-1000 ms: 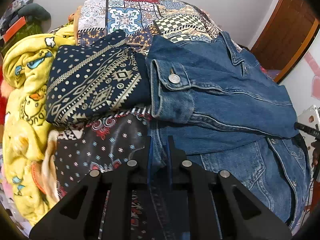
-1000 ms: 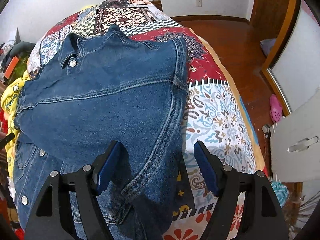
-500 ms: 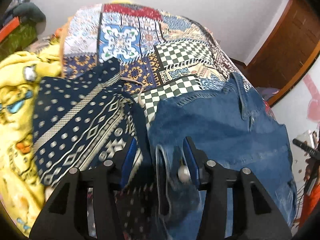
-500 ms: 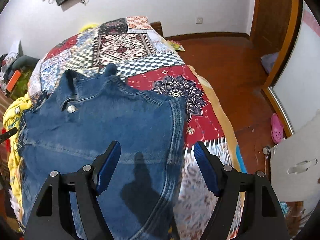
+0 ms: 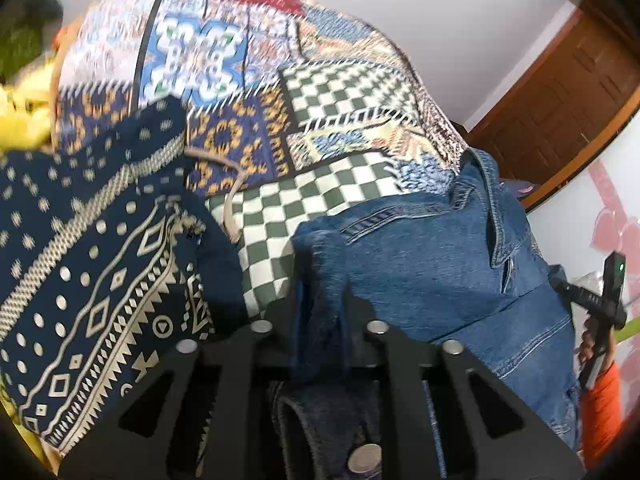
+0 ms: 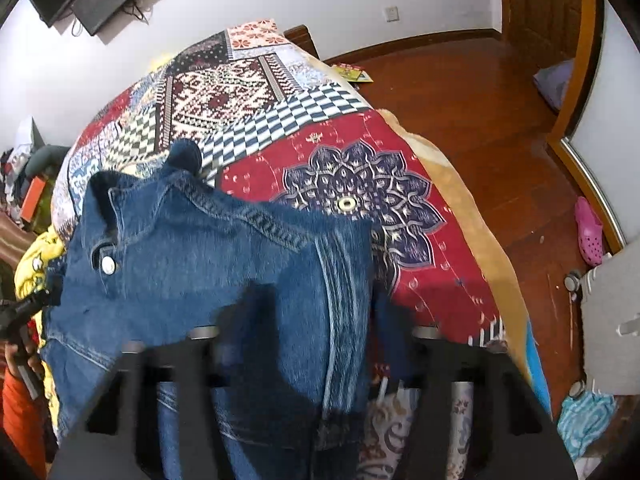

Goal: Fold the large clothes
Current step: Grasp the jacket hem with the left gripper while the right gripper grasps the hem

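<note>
Left tongs [image 5: 320, 300], a second ago on the hem, now pinch the denim jacket [image 5: 432, 264] at its sleeve fold; right tongs [image 6: 308, 340] closing across its side seam; the jacket lies mid-bed [image 6: 360, 152], ready for another fold.

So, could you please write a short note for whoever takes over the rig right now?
Left tongs: shut on a fold of the denim jacket, at its edge nearest the navy patterned garment.
Right tongs: closing, the jacket's opposite side seam between the pads.
Jacket lies on the patchwork bedspread, collar away from the cameras.
Done: both sides reached.
Left: finish folding.
</note>
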